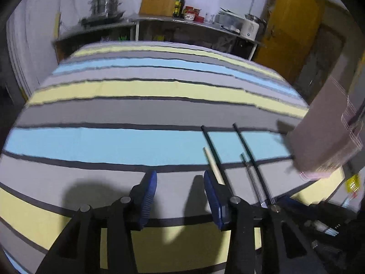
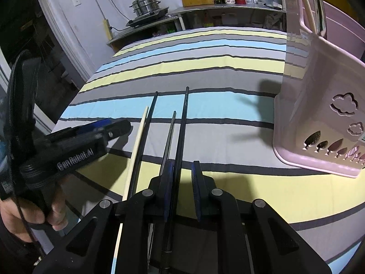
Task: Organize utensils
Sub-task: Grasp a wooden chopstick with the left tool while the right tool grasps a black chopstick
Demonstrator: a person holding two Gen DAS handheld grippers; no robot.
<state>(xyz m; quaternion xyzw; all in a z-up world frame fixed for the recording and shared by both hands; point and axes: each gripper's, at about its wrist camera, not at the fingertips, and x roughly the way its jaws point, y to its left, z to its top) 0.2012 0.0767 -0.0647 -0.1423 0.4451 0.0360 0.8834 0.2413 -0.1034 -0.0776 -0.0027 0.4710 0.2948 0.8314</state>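
Chopsticks (image 2: 146, 141), two black, one pale wood, one grey, lying parallel

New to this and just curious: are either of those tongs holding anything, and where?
Nothing is gripped. Left tongs gape empty; a black chopstick lies between the open right tongs, unclamped.

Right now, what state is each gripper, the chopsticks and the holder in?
Left gripper: jaws open, nothing between them.
Right gripper: jaws around a black chopstick; grip unclear.
Pale chopstick: lying flat on the cloth.
Other dark chopsticks: lying flat beside it.
Pink holder: upright, utensils already inside.
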